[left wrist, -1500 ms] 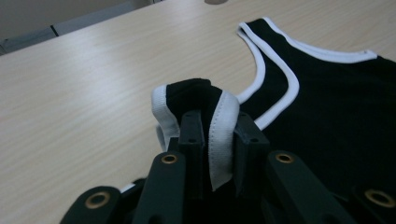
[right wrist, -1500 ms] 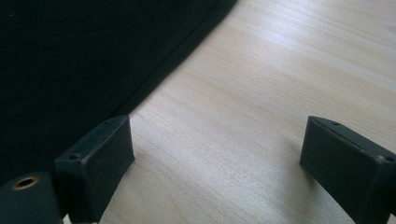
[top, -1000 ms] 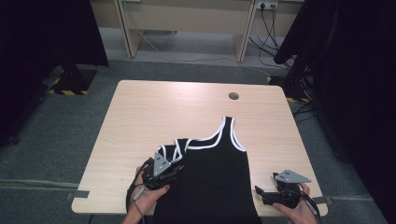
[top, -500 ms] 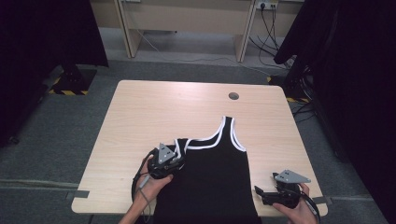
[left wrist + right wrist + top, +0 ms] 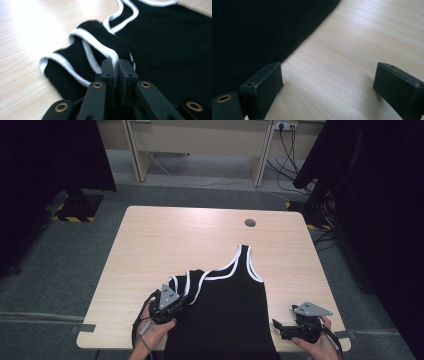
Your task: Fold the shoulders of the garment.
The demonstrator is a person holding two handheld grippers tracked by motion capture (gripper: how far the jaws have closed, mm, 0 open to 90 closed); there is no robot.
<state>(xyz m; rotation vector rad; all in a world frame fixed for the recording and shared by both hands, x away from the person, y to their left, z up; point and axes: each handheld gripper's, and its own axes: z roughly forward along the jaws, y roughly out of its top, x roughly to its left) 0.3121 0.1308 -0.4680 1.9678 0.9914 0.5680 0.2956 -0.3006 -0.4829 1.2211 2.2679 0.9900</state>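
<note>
Where the pads of the left gripper (image 5: 116, 66) meet, pinched tight on a ridge of white ribbed trim from the black tank top (image 5: 170, 42), with no gap to either side of the cloth. Fresh from closing, with that trim caught between and standing up in a thin fold above the pad tips. Held by the left hand (image 5: 152, 327) at the near left part of the table (image 5: 165, 240), pointing away and to the right in the high view.

Just past the pads, bunches into loops: a left shoulder strap folded over itself, its white edging curling in two or three bands over black fabric and resting on pale wood. Beyond that, spreads out flat and smooth, plain black with no print, white binding round the neckline and armholes. Points its other strap straight up the table toward a small round hole (image 5: 250, 223) near the far edge, well short of it. Covers the near middle of the tabletop, with the hem running off the near edge in the high view.

Over at the near right corner, right gripper (image 5: 329, 77) wide open in the right hand (image 5: 320, 345), nothing between the jaws but bare wood grain. Sits just beside the top's right side edge, a dark stitched border slanting past the left pad, whether touching it or not hard to tell
</note>
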